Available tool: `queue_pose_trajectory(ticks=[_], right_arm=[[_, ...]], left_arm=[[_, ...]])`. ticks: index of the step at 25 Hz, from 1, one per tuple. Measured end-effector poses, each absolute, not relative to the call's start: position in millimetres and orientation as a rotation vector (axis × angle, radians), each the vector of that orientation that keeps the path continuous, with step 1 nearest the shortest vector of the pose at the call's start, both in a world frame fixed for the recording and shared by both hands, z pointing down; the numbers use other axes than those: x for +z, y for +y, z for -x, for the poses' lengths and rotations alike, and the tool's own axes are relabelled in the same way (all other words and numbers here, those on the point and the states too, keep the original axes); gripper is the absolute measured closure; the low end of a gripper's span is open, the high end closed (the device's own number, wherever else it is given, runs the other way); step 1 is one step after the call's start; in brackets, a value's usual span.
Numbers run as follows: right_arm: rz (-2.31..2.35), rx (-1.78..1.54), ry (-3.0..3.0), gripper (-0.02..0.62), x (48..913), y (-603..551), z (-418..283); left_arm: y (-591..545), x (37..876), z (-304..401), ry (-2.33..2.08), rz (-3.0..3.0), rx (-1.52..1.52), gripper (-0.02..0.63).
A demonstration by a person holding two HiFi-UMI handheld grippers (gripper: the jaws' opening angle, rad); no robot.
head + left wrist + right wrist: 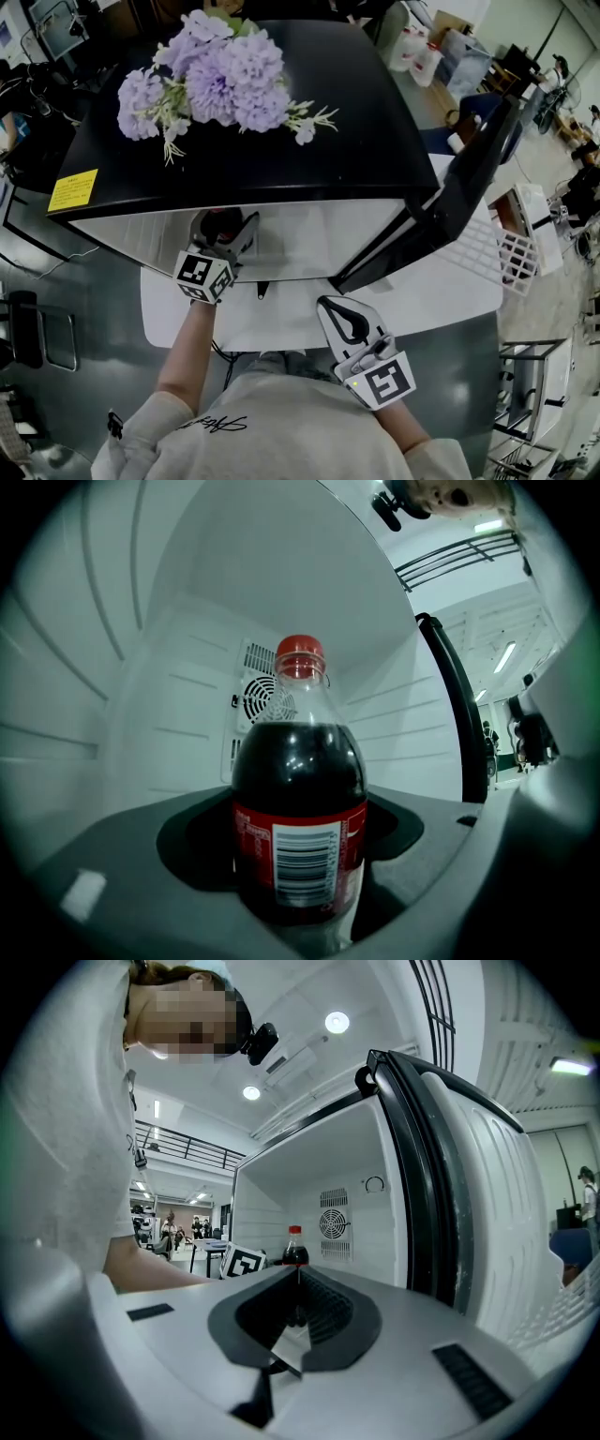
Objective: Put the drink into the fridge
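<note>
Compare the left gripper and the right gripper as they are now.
The left gripper is shut on the cola bottle; the right gripper is shut on nothing. The left gripper reaches inside the open fridge; the right gripper sits outside, in front of it. Both point toward the fridge.

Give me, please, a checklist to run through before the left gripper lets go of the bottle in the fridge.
1. The fridge door is open: ok.
2. The bottle sits between the jaws of the left gripper, inside the fridge: ok.
3. The bottle stands upright with its red cap on: ok.
4. The bottle's base rests on the fridge floor: cannot tell, as the gripper hides it.
5. The right gripper is shut, empty and outside the fridge: ok.
</note>
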State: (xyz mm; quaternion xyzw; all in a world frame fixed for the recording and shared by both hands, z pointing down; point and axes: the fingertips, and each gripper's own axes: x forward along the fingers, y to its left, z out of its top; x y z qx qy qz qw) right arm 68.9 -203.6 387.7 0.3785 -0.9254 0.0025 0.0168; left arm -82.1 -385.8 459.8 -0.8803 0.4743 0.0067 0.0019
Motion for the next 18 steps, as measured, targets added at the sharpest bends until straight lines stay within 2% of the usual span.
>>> queue_pose_trajectory(ticks=[18], right_arm=[[-1.181,0.006,-2.905,0.583,379.7,-206.1,-46.5]], left_arm=[[-344.0,466.0,106.4,1.554,2.770,-0.035,0.282]])
